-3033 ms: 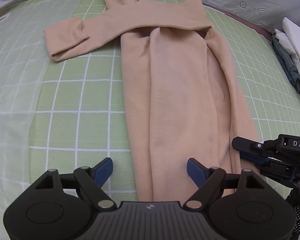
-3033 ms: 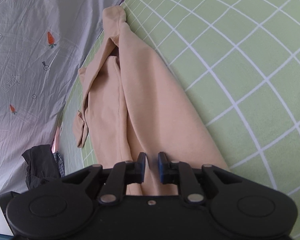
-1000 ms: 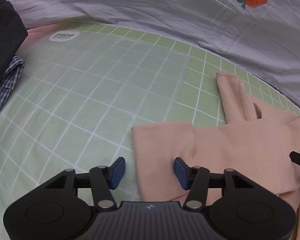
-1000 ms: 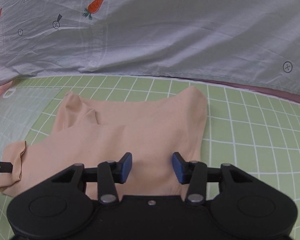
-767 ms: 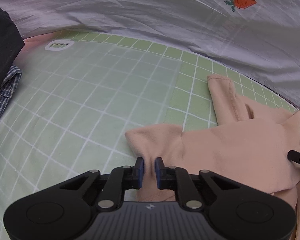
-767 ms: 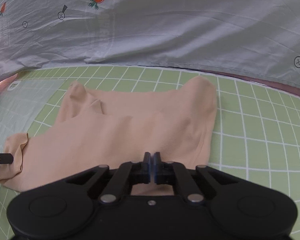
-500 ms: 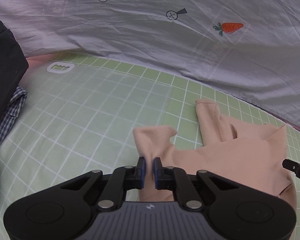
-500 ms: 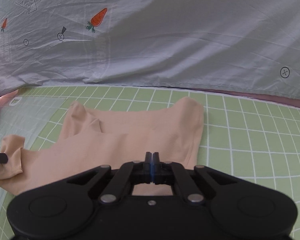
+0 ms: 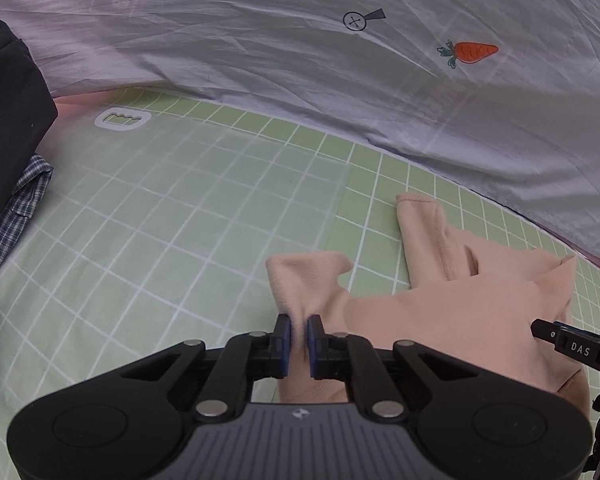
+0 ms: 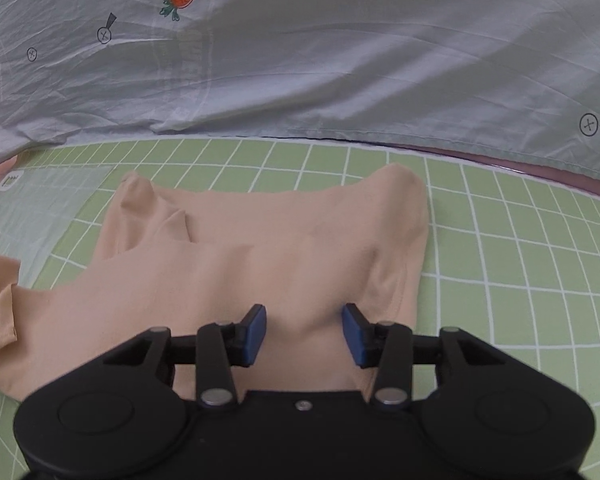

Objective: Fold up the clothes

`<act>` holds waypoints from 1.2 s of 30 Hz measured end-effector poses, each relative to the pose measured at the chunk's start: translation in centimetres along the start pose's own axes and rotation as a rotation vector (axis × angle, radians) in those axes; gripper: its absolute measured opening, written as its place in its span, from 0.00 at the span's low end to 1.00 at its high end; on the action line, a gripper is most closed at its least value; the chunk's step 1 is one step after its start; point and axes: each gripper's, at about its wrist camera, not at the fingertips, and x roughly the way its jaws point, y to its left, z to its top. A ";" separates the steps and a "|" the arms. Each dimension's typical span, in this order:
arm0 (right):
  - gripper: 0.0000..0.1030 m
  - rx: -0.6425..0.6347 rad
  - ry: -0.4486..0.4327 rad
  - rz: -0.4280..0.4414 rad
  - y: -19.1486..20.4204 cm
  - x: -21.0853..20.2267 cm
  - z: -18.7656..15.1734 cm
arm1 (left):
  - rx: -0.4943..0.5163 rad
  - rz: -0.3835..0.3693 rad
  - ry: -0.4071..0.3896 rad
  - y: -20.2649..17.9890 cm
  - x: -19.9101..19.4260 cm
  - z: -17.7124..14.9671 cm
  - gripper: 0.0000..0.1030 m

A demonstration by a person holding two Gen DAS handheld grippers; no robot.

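Note:
A peach long-sleeved top (image 10: 268, 256) lies on the green grid mat (image 10: 520, 260), its body folded lengthwise. My left gripper (image 9: 298, 336) is shut on the sleeve's cuff end (image 9: 304, 280) and holds it lifted a little off the mat; the collar (image 9: 424, 224) lies to its right. My right gripper (image 10: 304, 334) is open, its blue pads on either side of a raised fold of the top's shoulder area. The right gripper's tip also shows at the right edge of the left wrist view (image 9: 572, 344).
A grey-white sheet with carrot prints (image 9: 380, 60) borders the mat at the back. Dark clothing (image 9: 4, 128) and a plaid garment (image 9: 16, 208) lie at the mat's left edge. A white logo mark (image 9: 120, 120) sits on the mat at the back left.
My right gripper has opened and let go of the top. My left gripper stays shut on the sleeve cuff and has lifted it slightly.

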 end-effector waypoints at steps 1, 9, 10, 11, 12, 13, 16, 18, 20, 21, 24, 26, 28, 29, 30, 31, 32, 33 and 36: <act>0.21 -0.001 0.001 -0.004 -0.1 0.1 0.1 | -0.002 -0.001 -0.001 0.0 0.0 0.1 0.10; 0.04 -0.010 -0.038 0.015 -0.8 -0.9 0.2 | -0.015 -0.017 -0.029 0.2 -1.4 0.9 0.10; 0.04 -0.001 -0.050 0.020 -1.0 -1.3 0.2 | -0.015 -0.024 -0.035 0.2 -1.7 1.1 0.10; 0.04 0.017 -0.068 0.029 -1.3 -1.9 0.3 | -0.014 -0.030 -0.040 0.2 -2.1 1.2 0.09; 0.04 0.035 -0.081 0.038 -1.6 -2.3 0.4 | -0.014 -0.037 -0.046 0.2 -2.5 1.4 0.09; 0.04 0.056 -0.093 0.054 -2.0 -2.8 0.6 | -0.016 -0.040 -0.053 0.1 -2.9 1.6 0.09; 0.04 0.090 -0.124 0.099 -3.1 -4.1 1.1 | -0.036 -0.063 -0.070 0.0 -4.1 2.4 0.09; 0.04 0.079 -0.136 0.098 -3.3 -4.7 1.4 | -0.046 -0.084 -0.082 -0.1 -4.8 2.8 0.09; 0.04 0.071 -0.148 0.095 -3.5 -5.2 1.6 | -0.050 -0.102 -0.095 -0.3 -5.6 3.3 0.09; 0.04 0.077 -0.152 0.099 -3.7 -5.4 1.7 | -0.046 -0.110 -0.104 -0.5 -6.0 3.6 0.09; 0.04 0.121 -0.164 0.127 -4.8 -5.8 1.7 | -0.044 -0.131 -0.126 -0.8 -7.4 4.2 0.09; 0.04 0.148 -0.174 0.150 -5.3 -6.0 1.7 | -0.052 -0.139 -0.146 -0.9 -8.6 4.6 0.09; 0.04 0.170 -0.186 0.171 -5.8 -6.3 1.7 | -0.068 -0.143 -0.164 -0.9 -9.8 5.0 0.09; 0.04 0.176 -0.192 0.175 -5.9 -6.5 1.7 | -0.071 -0.150 -0.174 -0.9 -10.5 5.2 0.09; 0.04 0.181 -0.198 0.179 -6.0 -6.7 1.8 | -0.074 -0.156 -0.185 -0.9 -11.1 5.4 0.09; 0.04 0.182 -0.204 0.184 -6.0 -6.9 1.9 | -0.075 -0.164 -0.196 -0.9 -11.6 5.5 0.09; 0.04 0.182 -0.210 0.188 -6.0 -7.0 2.0 | -0.077 -0.171 -0.205 -0.9 -12.1 5.7 0.09; 0.04 0.182 -0.216 0.193 -6.0 -7.2 2.1 | -0.080 -0.176 -0.211 -0.9 -12.5 5.8 0.09; 0.04 0.175 -0.221 0.207 -5.8 -7.4 2.4 | -0.086 -0.178 -0.228 -0.8 -13.3 6.1 0.09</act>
